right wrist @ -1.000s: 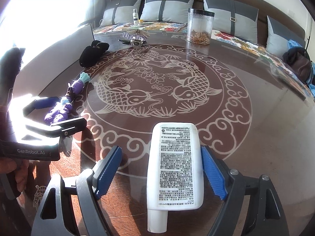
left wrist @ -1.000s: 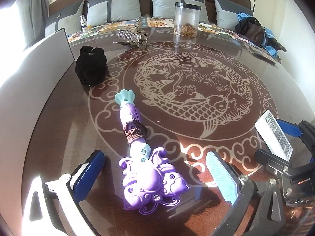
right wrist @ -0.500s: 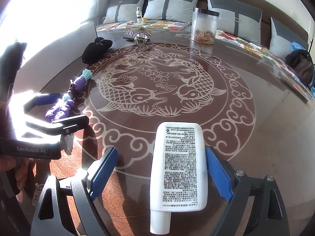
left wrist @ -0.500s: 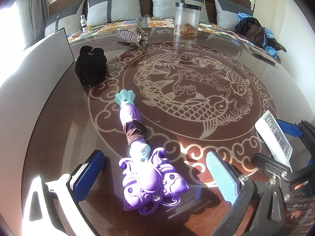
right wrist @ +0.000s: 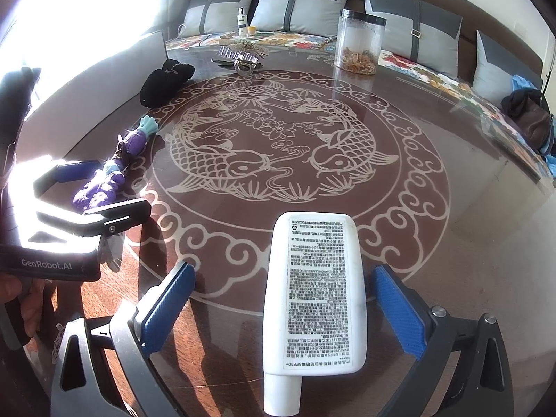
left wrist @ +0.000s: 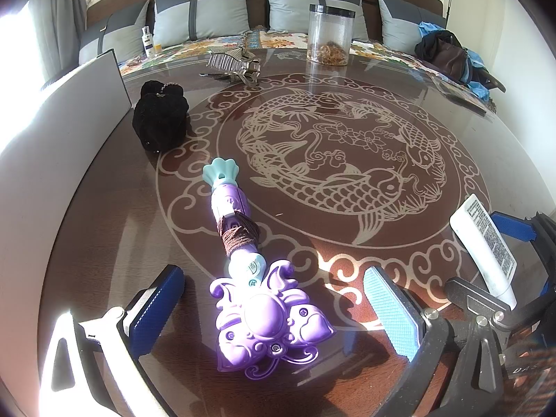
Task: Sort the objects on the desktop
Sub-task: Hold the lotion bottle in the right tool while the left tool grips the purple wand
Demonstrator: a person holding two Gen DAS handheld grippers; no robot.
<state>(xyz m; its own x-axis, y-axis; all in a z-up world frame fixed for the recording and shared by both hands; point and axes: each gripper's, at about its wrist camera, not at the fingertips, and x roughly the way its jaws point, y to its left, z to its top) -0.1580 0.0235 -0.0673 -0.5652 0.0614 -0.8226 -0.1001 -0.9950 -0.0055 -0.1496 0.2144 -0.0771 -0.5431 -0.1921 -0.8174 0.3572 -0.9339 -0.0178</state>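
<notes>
The left gripper stands wide apart over the purple toy wand, which lies flat on the glass table, touching neither pad. The right gripper is opening around the white tube, lying free between its pads. Risk, as I judge it: the wand's lumpy head may slip from flat pads, and the smooth tube could skid on glass.

My right gripper is opening around the white tube, which lies flat on the bench, pads clear of it.
</notes>
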